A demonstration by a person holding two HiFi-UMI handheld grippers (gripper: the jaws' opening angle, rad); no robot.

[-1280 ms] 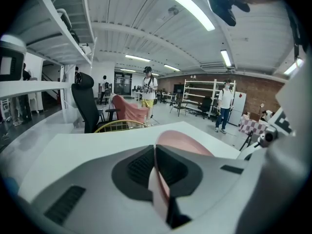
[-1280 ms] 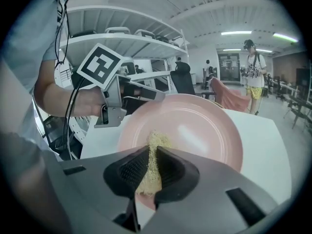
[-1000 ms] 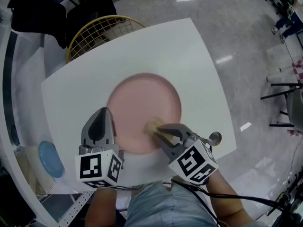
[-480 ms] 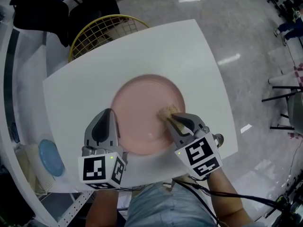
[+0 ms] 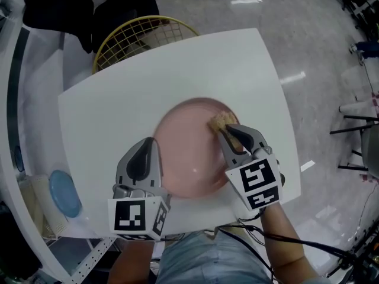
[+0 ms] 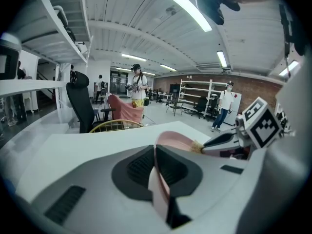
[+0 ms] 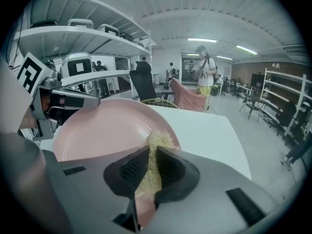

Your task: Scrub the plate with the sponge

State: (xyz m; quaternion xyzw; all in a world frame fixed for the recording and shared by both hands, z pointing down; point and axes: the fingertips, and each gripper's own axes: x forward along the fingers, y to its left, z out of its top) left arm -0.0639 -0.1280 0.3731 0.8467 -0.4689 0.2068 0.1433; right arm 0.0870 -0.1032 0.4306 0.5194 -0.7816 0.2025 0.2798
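A pink plate (image 5: 186, 149) lies on the white table (image 5: 112, 99). My left gripper (image 5: 147, 151) is shut on the plate's left rim, which shows pinched edge-on between its jaws in the left gripper view (image 6: 158, 179). My right gripper (image 5: 225, 130) is shut on a tan, fibrous sponge (image 5: 218, 122) that presses on the plate's far right rim. In the right gripper view the sponge (image 7: 157, 143) sticks out past the jaws onto the plate (image 7: 97, 130), with the left gripper (image 7: 68, 101) across it. The left gripper view also shows the sponge (image 6: 196, 146) at the right gripper's tip.
A yellow wire chair (image 5: 136, 37) and a black office chair (image 5: 121, 7) stand beyond the table's far edge. A blue disc (image 5: 64, 194) rests on the shelf at the left. People stand far off in the room (image 7: 204, 74).
My right gripper has carried the sponge from the plate's near middle across to its far right rim. The left gripper has kept its hold on the left rim.
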